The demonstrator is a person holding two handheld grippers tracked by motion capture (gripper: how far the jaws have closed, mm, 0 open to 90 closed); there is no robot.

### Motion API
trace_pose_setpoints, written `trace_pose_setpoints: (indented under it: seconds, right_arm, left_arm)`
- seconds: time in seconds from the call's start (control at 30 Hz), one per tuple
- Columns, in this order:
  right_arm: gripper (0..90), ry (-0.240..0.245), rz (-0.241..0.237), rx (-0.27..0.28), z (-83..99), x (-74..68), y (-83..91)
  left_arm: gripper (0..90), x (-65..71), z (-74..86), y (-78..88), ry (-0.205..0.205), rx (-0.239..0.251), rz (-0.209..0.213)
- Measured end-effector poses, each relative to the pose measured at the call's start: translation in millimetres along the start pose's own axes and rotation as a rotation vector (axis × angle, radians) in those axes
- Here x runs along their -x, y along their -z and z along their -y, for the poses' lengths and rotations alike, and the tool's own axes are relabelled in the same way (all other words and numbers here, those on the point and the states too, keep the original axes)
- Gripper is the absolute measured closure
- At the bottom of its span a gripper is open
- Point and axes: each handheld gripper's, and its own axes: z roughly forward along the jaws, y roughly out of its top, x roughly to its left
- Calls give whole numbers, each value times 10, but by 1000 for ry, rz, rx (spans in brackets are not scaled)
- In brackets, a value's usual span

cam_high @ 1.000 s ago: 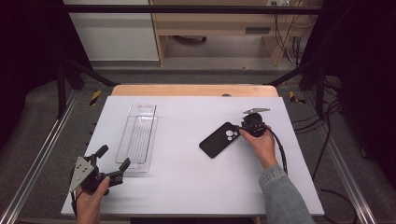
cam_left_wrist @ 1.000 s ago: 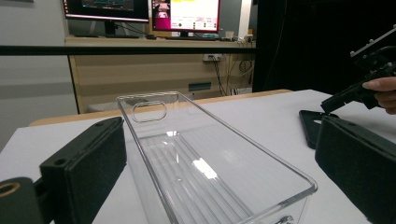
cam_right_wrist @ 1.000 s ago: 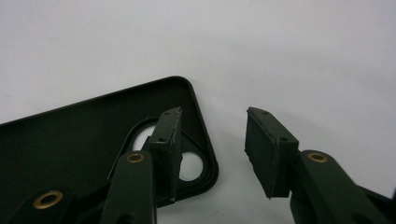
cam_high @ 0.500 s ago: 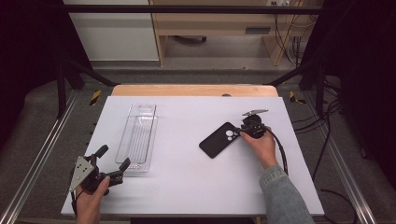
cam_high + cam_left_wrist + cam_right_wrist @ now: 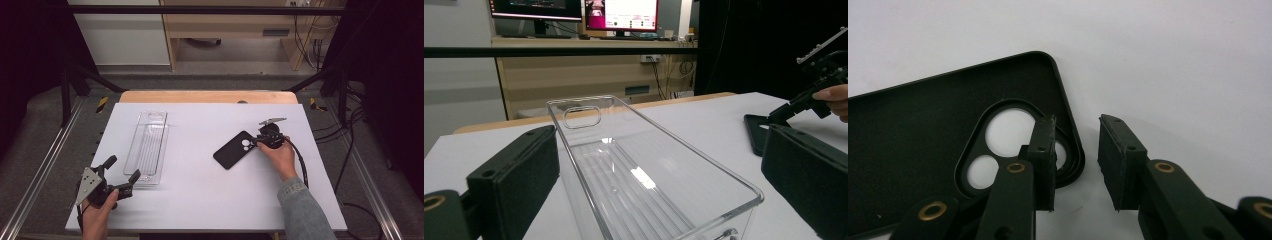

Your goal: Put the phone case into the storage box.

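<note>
Phone case [image 5: 235,150], black, soft-edged, with a camera cut-out of several round holes: laid flat, hollow side up, on the white worktop [image 5: 210,200], right of centre, set at a slant in the high view. Its camera-cut-out corner is straddled by the right gripper [image 5: 258,141]; in the right gripper view [image 5: 1075,160] one jaw is seen standing inside the case over the cut-out and the other outside the case's edge on the bare worktop, so that the rim lies between them. The jaws have just been closing, yet a gap is seen between the outer pad and the rim, and the case is not clamped. The right gripper is held by a hand [image 5: 278,156] in a denim sleeve, its cable trailing off toward the worktop's right edge. Clear plastic tray [image 5: 148,147], long and narrow, ribbed on the floor, with a handle slot at its far end: placed left of centre, well apart from the case, nothing in it. Left gripper [image 5: 121,173], held at the near left corner of the worktop: jaws wide apart, nothing between the pads, pointed at the tray's near end, which is framed by them in the left gripper view [image 5: 659,190]. Beyond the worktop, a wooden bench [image 5: 240,30] and monitors [image 5: 621,14] are recorded.
</note>
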Motion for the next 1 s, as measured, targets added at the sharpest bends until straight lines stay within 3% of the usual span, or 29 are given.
trace_pose_setpoints:
  seconds: [0.53, 1.0]
  right_arm:
    - [729, 9, -5, -2, 11, -6, -6]
    - [823, 52, 27, 10, 38, -60, -7]
  left_arm:
    - [16, -1, 3, -5, 2, -2, 1]
    - [16, -6, 3, -4, 4, -3, -2]
